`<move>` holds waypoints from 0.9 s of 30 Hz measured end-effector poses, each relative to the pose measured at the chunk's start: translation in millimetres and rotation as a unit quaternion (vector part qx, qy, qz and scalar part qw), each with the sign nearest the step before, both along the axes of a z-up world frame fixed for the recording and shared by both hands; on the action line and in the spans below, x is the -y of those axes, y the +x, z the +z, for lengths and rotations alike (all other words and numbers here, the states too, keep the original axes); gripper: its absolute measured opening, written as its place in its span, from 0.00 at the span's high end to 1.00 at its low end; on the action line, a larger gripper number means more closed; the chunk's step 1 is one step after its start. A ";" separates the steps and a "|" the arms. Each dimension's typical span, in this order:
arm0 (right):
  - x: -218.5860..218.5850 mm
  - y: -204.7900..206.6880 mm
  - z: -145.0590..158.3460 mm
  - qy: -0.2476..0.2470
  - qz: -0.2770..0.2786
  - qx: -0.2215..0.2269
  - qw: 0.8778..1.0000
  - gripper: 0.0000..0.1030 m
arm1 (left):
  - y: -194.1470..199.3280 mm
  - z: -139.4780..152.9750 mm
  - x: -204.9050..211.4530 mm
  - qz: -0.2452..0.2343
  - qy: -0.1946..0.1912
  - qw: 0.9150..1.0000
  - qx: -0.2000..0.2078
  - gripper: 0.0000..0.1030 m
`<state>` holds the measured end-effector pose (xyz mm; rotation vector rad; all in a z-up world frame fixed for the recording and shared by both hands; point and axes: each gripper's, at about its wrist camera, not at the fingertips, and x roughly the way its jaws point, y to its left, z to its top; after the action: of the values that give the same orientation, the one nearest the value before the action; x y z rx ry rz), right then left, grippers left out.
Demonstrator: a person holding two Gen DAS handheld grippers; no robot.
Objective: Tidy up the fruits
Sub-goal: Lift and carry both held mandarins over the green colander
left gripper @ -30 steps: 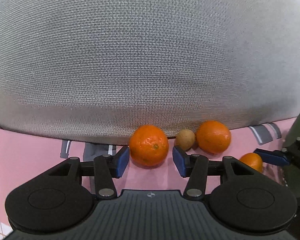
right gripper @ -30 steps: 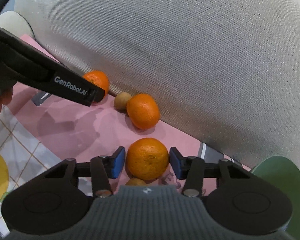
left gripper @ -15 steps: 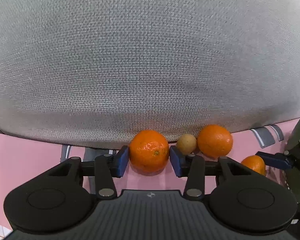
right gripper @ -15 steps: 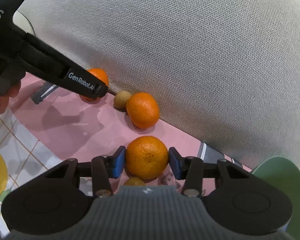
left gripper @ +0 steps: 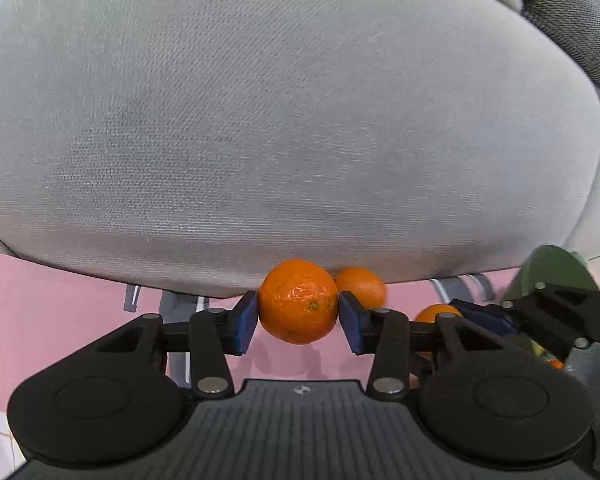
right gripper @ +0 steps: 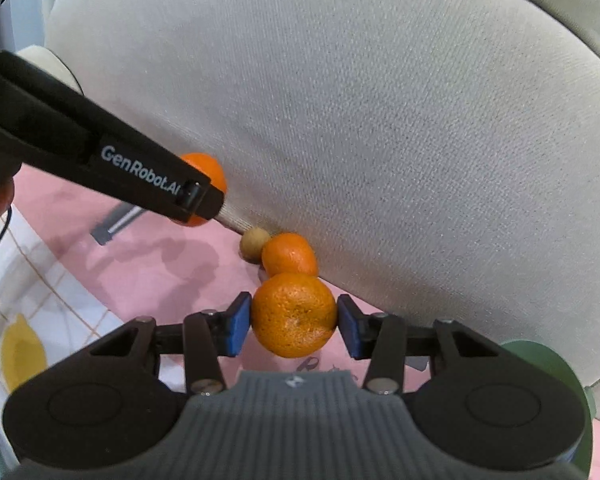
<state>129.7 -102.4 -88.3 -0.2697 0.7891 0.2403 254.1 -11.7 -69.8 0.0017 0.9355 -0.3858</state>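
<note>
My left gripper [left gripper: 298,314] is shut on an orange [left gripper: 298,302], its blue pads pressing both sides, and holds it above the pink cloth [left gripper: 60,304]. In the right wrist view that gripper [right gripper: 196,196] reaches in from the upper left with the same orange [right gripper: 206,170] behind its tip. My right gripper [right gripper: 294,322] is shut on a second orange [right gripper: 294,316], also raised off the cloth. A third orange [right gripper: 290,256] and a small brown fruit [right gripper: 254,244] lie on the cloth against the grey cushion [right gripper: 380,120].
The big grey cushion [left gripper: 280,120] fills the space just behind the fruit. A green plate [right gripper: 540,360] sits at the right, also seen in the left wrist view [left gripper: 552,268]. A white cloth with a lemon print [right gripper: 20,344] lies at the left.
The left jaws closed onto the orange that lay between them. Both grippers then rose with their oranges, away from the pink cloth and the remaining fruit.
</note>
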 end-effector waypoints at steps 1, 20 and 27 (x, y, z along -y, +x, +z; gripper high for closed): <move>0.0 -1.9 2.8 0.002 0.000 0.002 1.000 0.58 | -3.8 4.1 0.9 -0.001 -0.001 1.000 0.000 0.52; 27.8 -90.9 49.8 0.080 -0.031 0.018 0.996 0.58 | -93.6 54.0 42.7 -0.068 -0.024 0.997 0.014 0.52; 45.9 -117.5 48.7 0.087 -0.059 0.027 0.994 0.58 | -122.2 65.8 58.1 -0.087 -0.024 0.996 0.024 0.52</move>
<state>12.2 -148.3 -39.6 -0.0640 0.7232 0.1892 131.9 -69.8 -4.1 0.0478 0.8799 -0.5667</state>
